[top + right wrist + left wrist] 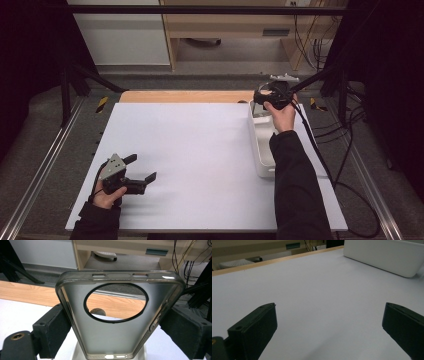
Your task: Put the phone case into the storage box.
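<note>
A translucent grey phone case with a large round camera hole stands upright between the black jaws of my right gripper, which is shut on its two long sides. That right gripper is held above the far end of a white bin at the table's right side. Low over the white table sheet at the near left, my left gripper stands open. Its jaws are wide apart with nothing between them, pointing toward the bin.
A strip of wooden tabletop runs along the far edge of the white sheet. A small round dark object lies near that edge by the bin. Metal rails flank the table, and cables trail down the right side.
</note>
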`<state>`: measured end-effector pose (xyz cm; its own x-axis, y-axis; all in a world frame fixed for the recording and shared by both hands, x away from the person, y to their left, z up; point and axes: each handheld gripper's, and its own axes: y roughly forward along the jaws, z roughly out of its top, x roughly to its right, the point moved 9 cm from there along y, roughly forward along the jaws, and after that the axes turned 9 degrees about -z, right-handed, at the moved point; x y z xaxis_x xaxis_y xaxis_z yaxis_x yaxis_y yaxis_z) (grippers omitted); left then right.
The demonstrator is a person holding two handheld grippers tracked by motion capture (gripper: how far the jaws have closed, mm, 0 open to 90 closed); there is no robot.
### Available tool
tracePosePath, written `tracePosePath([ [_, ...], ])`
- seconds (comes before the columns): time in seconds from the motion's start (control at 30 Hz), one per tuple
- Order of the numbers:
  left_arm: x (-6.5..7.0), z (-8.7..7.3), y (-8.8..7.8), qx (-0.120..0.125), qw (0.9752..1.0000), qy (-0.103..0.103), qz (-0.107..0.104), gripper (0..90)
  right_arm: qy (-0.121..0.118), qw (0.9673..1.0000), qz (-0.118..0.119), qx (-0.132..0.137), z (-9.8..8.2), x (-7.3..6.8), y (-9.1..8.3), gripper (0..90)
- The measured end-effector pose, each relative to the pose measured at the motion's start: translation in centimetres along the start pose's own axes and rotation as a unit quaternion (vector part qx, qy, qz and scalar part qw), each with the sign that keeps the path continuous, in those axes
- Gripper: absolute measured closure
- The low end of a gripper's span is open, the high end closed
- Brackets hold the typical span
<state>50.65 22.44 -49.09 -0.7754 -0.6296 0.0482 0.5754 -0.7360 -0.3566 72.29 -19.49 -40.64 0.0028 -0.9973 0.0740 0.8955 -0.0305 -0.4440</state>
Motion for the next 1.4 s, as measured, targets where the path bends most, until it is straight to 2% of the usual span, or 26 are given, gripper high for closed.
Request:
tracePosePath([
  [0.3, 0.0, -0.1, 0.1, -0.002, 1.0000, 0.000, 0.000, 0.0, 0.000, 0.9999, -0.008, -0.007, -0.6, -0.5, 1.2, 11.5],
  [0.83, 0.0, -0.2, 0.1, -0.005, 1.0000, 0.001, -0.001, 0.0, 0.001, 0.9996, -0.020, -0.018, -1.6, -0.4, 2.5, 11.5],
  [1.4, 0.0, -0.3, 0.2, -0.006, 1.0000, 0.002, -0.001, 0.0, 0.007, 0.9995, -0.017, -0.026, -2.0, -0.8, 3.1, 11.4],
])
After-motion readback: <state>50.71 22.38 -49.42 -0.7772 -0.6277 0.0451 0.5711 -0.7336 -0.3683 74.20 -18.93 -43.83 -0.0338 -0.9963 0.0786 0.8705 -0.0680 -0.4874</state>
